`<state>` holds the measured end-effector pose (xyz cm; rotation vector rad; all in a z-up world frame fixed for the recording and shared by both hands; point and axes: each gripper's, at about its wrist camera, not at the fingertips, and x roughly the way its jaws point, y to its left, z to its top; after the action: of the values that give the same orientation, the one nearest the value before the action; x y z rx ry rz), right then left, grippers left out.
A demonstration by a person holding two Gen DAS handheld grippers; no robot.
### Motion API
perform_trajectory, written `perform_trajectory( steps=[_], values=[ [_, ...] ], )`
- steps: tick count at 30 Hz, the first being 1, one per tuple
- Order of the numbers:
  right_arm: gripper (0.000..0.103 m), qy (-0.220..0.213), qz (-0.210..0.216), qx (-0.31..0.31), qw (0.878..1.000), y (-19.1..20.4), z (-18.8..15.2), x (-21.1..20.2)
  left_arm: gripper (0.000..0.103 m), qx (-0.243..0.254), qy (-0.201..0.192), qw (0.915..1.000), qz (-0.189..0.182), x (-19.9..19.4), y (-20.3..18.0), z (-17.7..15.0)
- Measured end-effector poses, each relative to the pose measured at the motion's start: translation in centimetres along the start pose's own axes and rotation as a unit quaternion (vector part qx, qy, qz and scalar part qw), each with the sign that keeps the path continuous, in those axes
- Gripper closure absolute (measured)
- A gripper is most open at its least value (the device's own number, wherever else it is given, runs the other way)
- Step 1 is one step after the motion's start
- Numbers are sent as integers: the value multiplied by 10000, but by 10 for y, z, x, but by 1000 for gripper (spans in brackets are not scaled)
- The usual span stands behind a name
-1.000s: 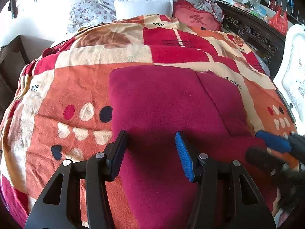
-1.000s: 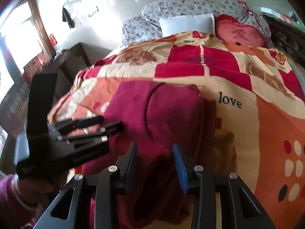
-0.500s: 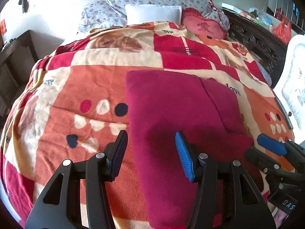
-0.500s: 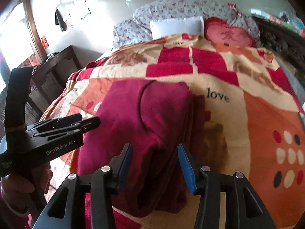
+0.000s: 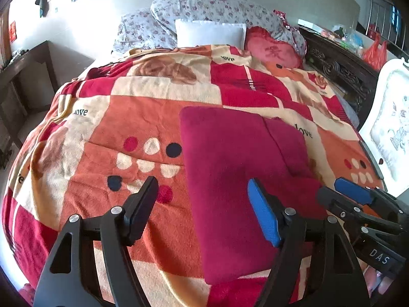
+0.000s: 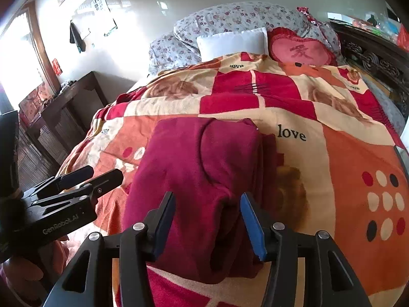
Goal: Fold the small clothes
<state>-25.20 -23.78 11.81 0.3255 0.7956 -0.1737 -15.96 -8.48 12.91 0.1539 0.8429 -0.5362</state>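
Note:
A dark red folded garment (image 5: pixel 230 168) lies flat on the patterned blanket (image 5: pixel 127 128), with a narrower folded layer along its right side. My left gripper (image 5: pixel 203 200) hovers over its near left edge; its jaws are opening wide and nothing is pressed between them. In the right wrist view the garment (image 6: pixel 204 158) shows its thick folded near corner bulging up between the fingers of my right gripper (image 6: pixel 208 217). Those jaws are opening too, and the pads stand off the cloth. Each gripper shows in the other's view: the right gripper (image 5: pixel 340 195) and the left gripper (image 6: pixel 102 175).
Pillows (image 5: pixel 209 33) and a heart-shaped red cushion (image 6: pixel 301 51) lie at the head of the bed. A dark wooden desk (image 6: pixel 71 97) stands to the left and a carved dark headboard-like rail (image 5: pixel 340 69) to the right. A white padded panel (image 5: pixel 391 128) sits by the right edge.
Both grippers have pulled back and up from the garment, so more of the bed shows. The left jaws have spread much wider and the right jaws a little. The garment stays folded.

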Motion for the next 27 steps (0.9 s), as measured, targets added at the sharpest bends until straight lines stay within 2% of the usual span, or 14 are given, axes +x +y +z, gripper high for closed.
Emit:
perform_trajectory(
  steps=[9, 14, 27],
  values=[
    [48, -50, 26, -59, 10000, 8, 2, -6, 30, 80, -91, 9999, 85, -11, 1, -2],
    [43, -42, -40, -22, 10000, 8, 3, -4, 30, 71, -97, 9999, 123, -13, 2, -2],
    [43, -14, -232, 9, 9997, 4, 4, -3, 30, -38, -30, 9999, 96, -10, 5, -3]
  ],
)
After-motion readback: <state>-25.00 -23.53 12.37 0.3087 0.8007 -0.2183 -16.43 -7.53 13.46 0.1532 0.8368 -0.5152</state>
